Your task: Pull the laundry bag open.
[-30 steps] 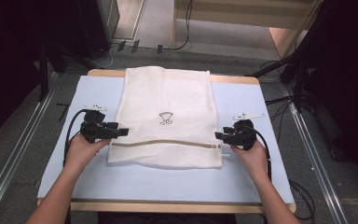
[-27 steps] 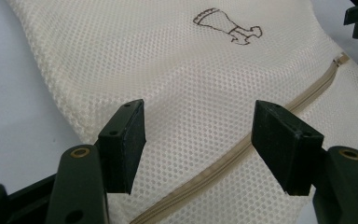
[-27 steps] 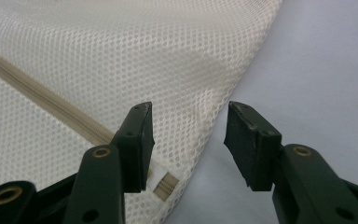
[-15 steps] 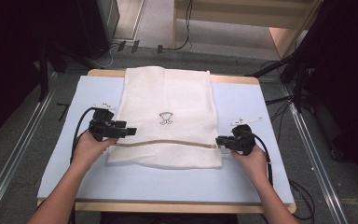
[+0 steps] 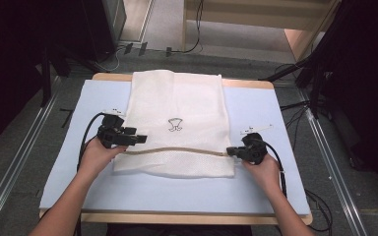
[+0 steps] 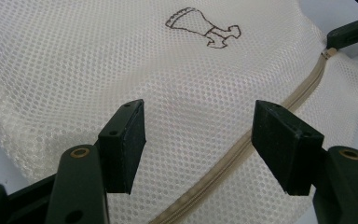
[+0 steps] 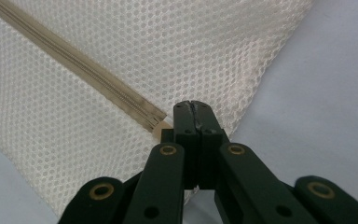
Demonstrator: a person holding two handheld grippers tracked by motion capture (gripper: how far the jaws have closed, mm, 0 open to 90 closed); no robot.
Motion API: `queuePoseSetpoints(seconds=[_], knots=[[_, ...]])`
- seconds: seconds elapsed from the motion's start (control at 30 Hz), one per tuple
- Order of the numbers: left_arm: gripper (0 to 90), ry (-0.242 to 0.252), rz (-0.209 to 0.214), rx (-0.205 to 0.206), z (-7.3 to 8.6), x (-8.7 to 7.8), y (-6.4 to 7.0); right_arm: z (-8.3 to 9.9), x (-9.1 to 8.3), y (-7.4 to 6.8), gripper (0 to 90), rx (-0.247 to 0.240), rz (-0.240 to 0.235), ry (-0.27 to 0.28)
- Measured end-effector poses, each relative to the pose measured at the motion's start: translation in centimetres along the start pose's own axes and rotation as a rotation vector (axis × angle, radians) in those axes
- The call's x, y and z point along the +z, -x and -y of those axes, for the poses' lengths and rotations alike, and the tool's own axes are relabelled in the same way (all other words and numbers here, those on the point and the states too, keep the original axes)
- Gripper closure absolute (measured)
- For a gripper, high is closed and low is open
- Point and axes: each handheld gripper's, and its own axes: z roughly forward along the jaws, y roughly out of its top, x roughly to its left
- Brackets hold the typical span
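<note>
The mesh bag [image 5: 176, 123] lies flat on the table [image 5: 266, 191], its long axis running away from the person; its zip [image 5: 177, 150] crosses it from side to side, so the zip's length runs straight from one gripper to the other. The right gripper [image 5: 232, 152] sits at the zip's right end, jaws pressed together; in the right gripper view they seem to pinch the zip's end tab [image 7: 161, 130], though the jaws hide the tab itself. The left gripper [image 6: 198, 140] hovers over the bag's left part with jaws wide apart and holding nothing; the zip [image 6: 242, 154] runs just beside its right-hand jaw, so this gripper is the nearer to the zip's left end. The only marking is a small dark outline drawing [image 5: 175, 125] beyond the zip; no lettering can be read.
</note>
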Motion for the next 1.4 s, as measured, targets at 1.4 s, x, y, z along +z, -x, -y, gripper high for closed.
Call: queuePoseSetpoints(seconds=[1.4], knots=[[52.3, 0.036, 0.085, 0.045, -0.9, -0.2, 2.0, 0.0, -0.1, -0.7, 88.7, -0.049, 0.028, -0.002]])
